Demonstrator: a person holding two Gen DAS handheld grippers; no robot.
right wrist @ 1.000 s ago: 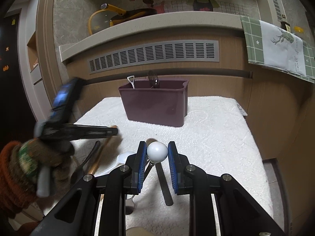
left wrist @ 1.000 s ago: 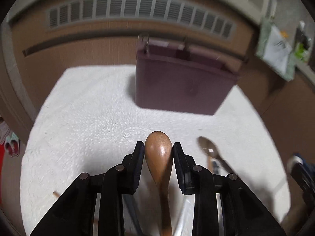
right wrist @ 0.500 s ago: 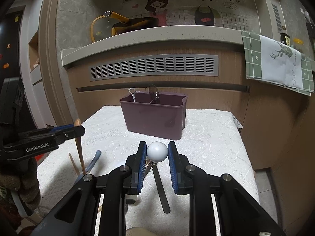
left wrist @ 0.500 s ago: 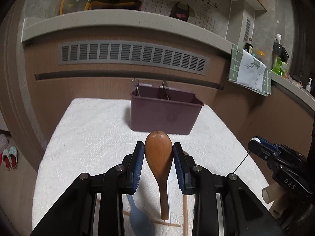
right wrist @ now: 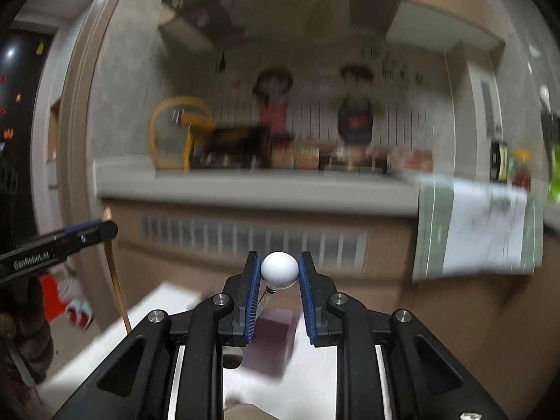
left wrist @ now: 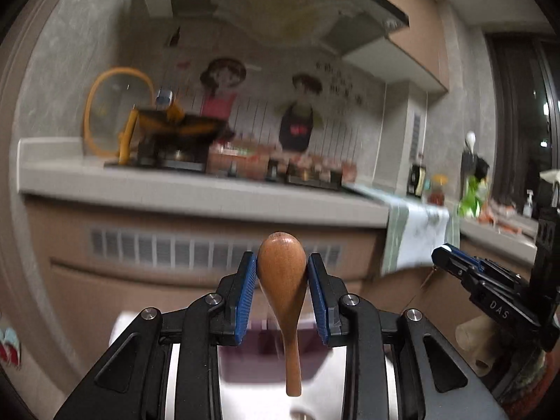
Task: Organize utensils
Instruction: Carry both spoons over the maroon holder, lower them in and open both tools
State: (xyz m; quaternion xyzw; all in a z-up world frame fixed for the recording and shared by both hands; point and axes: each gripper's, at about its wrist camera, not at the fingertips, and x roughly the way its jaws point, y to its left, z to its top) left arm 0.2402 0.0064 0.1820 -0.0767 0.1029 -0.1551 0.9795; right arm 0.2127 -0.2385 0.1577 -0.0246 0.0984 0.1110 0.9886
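Kitchen counter and vent panel fill both blurred views. Below and ahead lies the maroon plastic bin [right wrist: 271, 341], on white cloth. My left gripper [left wrist: 281, 292] is clamped on the brown wooden spoon [left wrist: 282, 280], handle hanging down; my right gripper [right wrist: 279, 287] pinches the white round-headed utensil [right wrist: 279, 270], probably nearer the bin.

This is a home kitchen. A pale stone-look counter [left wrist: 210, 196] runs along the back wall, and on it sits a gas hob with a dark pan [left wrist: 182, 124], a yellow-rimmed glass lid [left wrist: 115, 115] propped beside it. A range hood [left wrist: 280, 7] hangs overhead. Cartoon cook stickers [right wrist: 355, 112] brighten the tiled splashback, a green-edged tea towel [right wrist: 479, 227] drapes over the counter's right edge, and bottles and jars [left wrist: 437, 189] crowd the far corner. Brown cabinet fronts carry a slatted vent [right wrist: 252, 241].
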